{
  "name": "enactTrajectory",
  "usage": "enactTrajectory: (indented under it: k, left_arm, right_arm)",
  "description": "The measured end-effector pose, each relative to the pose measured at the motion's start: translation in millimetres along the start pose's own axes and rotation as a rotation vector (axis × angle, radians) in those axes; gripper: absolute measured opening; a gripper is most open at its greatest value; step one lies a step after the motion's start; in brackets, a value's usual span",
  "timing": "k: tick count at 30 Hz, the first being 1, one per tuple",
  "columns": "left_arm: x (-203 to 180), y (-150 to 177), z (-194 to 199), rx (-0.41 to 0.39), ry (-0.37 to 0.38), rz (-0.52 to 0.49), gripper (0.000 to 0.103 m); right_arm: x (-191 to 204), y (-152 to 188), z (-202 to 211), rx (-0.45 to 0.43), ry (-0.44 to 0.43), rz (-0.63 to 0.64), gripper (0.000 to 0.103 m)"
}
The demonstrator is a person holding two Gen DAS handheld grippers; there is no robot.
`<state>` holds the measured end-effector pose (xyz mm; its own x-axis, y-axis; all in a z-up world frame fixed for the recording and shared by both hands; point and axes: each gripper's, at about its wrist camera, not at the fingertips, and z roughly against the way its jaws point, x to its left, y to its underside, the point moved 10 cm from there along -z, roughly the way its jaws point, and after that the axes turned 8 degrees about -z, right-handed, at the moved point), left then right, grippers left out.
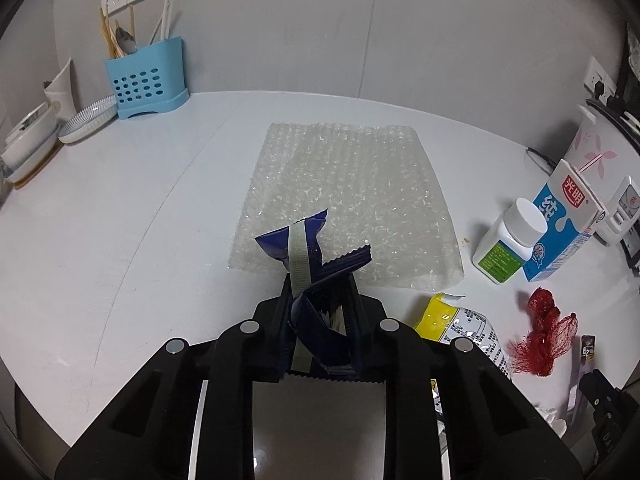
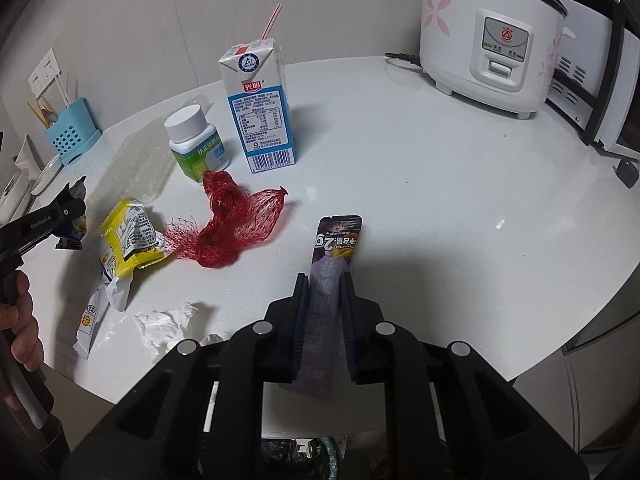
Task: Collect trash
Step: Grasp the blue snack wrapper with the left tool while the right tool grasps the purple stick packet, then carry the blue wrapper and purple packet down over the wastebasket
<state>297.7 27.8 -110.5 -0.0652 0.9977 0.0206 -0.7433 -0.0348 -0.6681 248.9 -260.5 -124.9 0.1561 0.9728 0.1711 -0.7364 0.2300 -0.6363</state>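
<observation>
The left gripper has its fingers pinching a crumpled dark blue snack wrapper, whose twisted end sticks up past the tips, above the white desk. Just beyond it on the desk lies a flat sheet of bubble wrap.

The right gripper has its fingers pressed onto a long purple sachet, which runs straight out between them, its far end over the desk.

To the left of the sachet lie a red mesh net, a torn yellow wrapper and crumpled white paper nearer the desk's edge. Farther off stand a white-capped pill bottle and a blue and white milk carton with a straw. A rice cooker sits at the far right, a blue utensil holder at the far left.
</observation>
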Motion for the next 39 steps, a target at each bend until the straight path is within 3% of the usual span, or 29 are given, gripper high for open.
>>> enactTrajectory:
  k: [15,39]
  left_arm:
    - [-4,21,59,-0.064,0.025,-0.006,0.022]
    - [-40,135,158,-0.161,0.104,-0.054,0.022]
  right_arm:
    - [-1,5,50,-0.089,-0.007,0.013,0.015]
    - [23,74,129,-0.246,-0.106,0.132,0.015]
